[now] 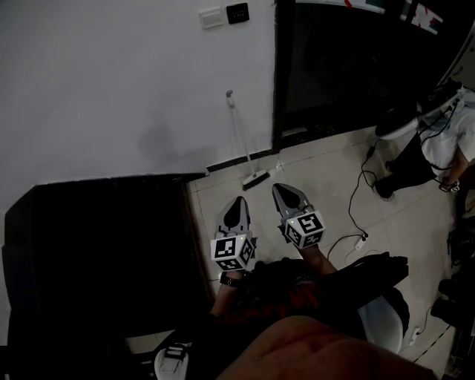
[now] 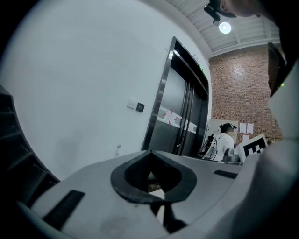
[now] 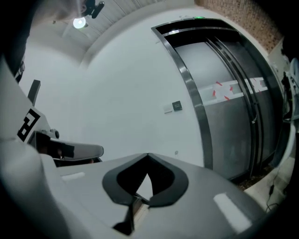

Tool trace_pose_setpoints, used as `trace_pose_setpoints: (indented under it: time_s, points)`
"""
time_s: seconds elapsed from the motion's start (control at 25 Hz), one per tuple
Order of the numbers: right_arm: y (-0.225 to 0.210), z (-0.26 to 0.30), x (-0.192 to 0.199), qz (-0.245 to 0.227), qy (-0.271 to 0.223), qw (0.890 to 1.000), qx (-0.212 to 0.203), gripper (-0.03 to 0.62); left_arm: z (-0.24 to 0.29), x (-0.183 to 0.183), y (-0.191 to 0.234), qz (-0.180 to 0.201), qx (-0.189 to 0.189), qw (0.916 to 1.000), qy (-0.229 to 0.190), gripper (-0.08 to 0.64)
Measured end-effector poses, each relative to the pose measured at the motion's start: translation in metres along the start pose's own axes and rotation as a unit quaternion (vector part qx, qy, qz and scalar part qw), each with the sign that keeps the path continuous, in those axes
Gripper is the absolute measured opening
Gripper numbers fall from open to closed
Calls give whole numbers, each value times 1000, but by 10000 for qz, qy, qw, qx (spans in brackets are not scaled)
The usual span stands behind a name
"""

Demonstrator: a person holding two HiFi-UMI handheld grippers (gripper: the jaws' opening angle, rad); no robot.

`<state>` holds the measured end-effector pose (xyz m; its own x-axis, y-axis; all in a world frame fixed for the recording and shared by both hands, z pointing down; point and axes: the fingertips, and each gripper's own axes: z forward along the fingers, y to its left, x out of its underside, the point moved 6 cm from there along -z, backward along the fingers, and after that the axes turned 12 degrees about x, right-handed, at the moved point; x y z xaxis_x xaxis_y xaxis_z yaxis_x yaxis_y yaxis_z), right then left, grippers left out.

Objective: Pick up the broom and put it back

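This was a lift lobby in a working building. Steel lift doors stood at one o'clock, set in a plain white wall with switch plates at twelve. A brick wall rose beyond, and cables trailed over the pale tiled floor at three o'clock.

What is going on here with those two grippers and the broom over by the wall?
A person is holding a gripper in each hand, out in front above the tiled floor. The left gripper and the right gripper are both shut, with nothing between their fingers. The broom leans against the white wall beside the dark metal doors, with its head on the floor. Neither gripper touches it. Another person is off to the right.
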<state>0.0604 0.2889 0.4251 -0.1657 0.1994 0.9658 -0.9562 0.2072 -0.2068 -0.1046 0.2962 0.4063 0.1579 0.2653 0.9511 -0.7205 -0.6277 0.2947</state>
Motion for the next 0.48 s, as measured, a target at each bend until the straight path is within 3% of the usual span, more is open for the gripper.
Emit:
trace_pose_setpoints:
  time_s: [0.16, 0.48]
  points:
    - [16, -9, 22, -103, -73, 9999, -2, 0, -18, 17, 7, 114, 2, 9999, -80, 5]
    - [9, -17, 19, -129, -68, 9995, -288, 0, -20, 20, -13, 225, -140, 9996, -50, 5]
